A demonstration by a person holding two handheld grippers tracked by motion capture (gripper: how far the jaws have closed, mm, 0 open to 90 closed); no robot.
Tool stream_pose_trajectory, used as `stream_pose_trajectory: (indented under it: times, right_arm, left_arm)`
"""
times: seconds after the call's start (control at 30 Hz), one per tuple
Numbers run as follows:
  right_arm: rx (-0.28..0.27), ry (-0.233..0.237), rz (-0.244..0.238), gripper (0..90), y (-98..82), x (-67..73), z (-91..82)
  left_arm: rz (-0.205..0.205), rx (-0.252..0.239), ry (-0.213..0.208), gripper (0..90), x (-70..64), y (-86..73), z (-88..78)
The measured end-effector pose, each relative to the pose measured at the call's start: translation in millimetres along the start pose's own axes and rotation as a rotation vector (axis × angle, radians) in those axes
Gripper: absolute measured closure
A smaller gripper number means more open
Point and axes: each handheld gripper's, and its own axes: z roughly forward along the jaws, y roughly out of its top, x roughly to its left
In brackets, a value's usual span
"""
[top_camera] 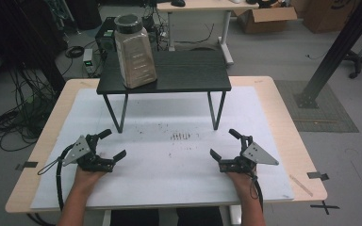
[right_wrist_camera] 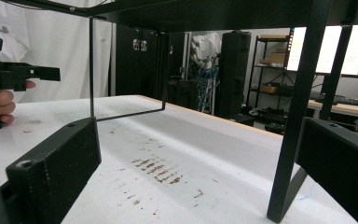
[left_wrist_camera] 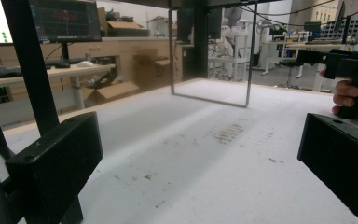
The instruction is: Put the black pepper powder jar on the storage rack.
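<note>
A tall clear jar with a black lid and brownish contents stands upright on the left part of a small black stand. My left gripper rests low over the white sheet at the front left, held by a hand, with its jaws wide apart and nothing between them. My right gripper mirrors it at the front right, also open and holding nothing. In the left gripper view the left gripper faces the stand's leg frame. In the right gripper view the right gripper sits close to a stand leg.
A white sheet covers the wooden table. Dark smudges mark the sheet between the grippers and the stand. Cables, a desk and cardboard boxes lie on the floor beyond. A black post slants at the right.
</note>
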Motion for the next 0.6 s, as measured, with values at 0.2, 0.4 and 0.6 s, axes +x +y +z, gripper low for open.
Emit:
stream_pose_trajectory:
  times: [0.2, 0.4, 0.6]
  right_arm:
    - [0.0, 0.0, -0.001, 0.0, 0.0, 0.0, -0.1]
    - [-0.002, 0.0, -0.001, 0.0, 0.0, 0.2, -0.2]
    - [-0.002, 0.0, -0.001, 0.0, 0.0, 0.1, -0.1]
  left_arm:
    - [0.003, 0.0, 0.002, 0.2, -0.3, 0.0, -0.1]
    - [0.006, -0.002, 0.006, 0.2, -0.7, -0.1, -0.2]
    - [0.002, -0.003, 0.008, 0.3, -0.7, -0.1, -0.2]
